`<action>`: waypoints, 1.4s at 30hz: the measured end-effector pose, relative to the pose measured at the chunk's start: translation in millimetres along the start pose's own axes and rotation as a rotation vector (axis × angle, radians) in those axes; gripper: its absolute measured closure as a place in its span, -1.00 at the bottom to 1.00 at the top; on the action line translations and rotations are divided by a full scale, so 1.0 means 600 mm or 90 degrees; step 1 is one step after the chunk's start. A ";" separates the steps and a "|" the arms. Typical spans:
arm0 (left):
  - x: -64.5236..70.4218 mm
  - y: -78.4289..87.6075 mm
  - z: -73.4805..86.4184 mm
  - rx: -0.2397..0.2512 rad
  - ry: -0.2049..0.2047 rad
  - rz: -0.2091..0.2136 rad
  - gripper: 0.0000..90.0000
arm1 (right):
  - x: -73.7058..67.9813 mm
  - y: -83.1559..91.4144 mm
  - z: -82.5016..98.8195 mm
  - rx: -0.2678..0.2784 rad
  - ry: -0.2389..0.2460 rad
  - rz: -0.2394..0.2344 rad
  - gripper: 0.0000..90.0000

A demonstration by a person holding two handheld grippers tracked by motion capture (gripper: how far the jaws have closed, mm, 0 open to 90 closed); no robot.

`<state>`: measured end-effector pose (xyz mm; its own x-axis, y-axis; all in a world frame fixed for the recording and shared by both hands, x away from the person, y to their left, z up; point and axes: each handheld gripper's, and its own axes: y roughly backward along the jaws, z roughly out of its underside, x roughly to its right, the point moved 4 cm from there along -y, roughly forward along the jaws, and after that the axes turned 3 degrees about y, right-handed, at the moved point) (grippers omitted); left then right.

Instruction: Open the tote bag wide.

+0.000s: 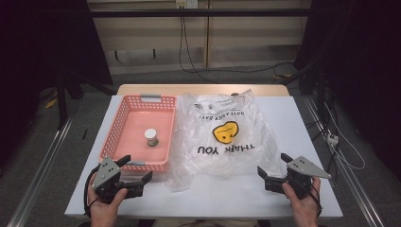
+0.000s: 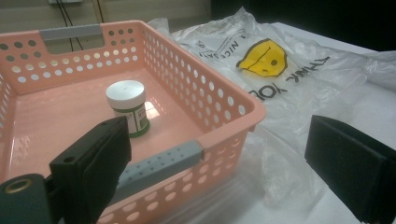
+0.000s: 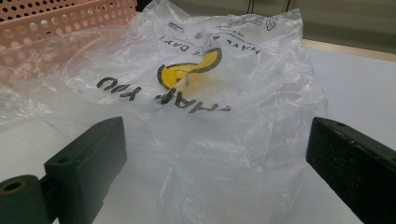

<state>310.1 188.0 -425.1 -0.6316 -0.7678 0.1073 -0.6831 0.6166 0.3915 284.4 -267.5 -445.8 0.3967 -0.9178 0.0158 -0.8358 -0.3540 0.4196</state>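
Plastic bag [image 1: 222, 137] looks thin, limp and slippery, so with both my left gripper [image 1: 137, 171] and right gripper [image 1: 273, 166] wide open and empty, I'd pinch its near crumpled edge.

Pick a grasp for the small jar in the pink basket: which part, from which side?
Take the jar around its white lid, coming straight down from above. It stands upright and alone near the middle of the pink basket, whose perforated walls would likely block a sideways approach. The left gripper sits nearest, jaws open, at the basket's near rim.
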 end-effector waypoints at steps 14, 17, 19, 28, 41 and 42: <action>0.000 0.001 0.001 -0.003 0.003 0.004 -0.85 | -0.014 -0.007 -0.003 -0.030 0.032 -0.035 -0.86; -0.001 0.001 0.002 -0.007 0.006 0.008 -0.85 | -0.022 -0.011 -0.008 -0.039 0.039 -0.053 -0.86; -0.002 0.000 0.002 -0.008 0.005 0.010 -0.85 | -0.027 -0.013 -0.013 -0.043 0.046 -0.060 -0.85; 0.001 0.001 0.003 -0.008 0.005 0.023 -0.85 | -0.056 -0.033 -0.041 -0.116 0.066 -0.134 -0.87; 0.005 0.001 0.003 -0.010 -0.006 0.033 -0.85 | -0.116 -0.093 -0.066 -0.176 0.153 -0.202 -0.67; 0.005 0.001 0.003 -0.011 -0.006 0.033 -0.85 | -0.118 -0.100 -0.064 -0.189 0.163 -0.198 -0.65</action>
<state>307.2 186.1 -426.2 -0.6698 -0.7330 0.1187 -0.6431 0.6525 0.4009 320.9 -174.3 -437.0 0.7216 -0.6900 0.0564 -0.5343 -0.5032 0.6792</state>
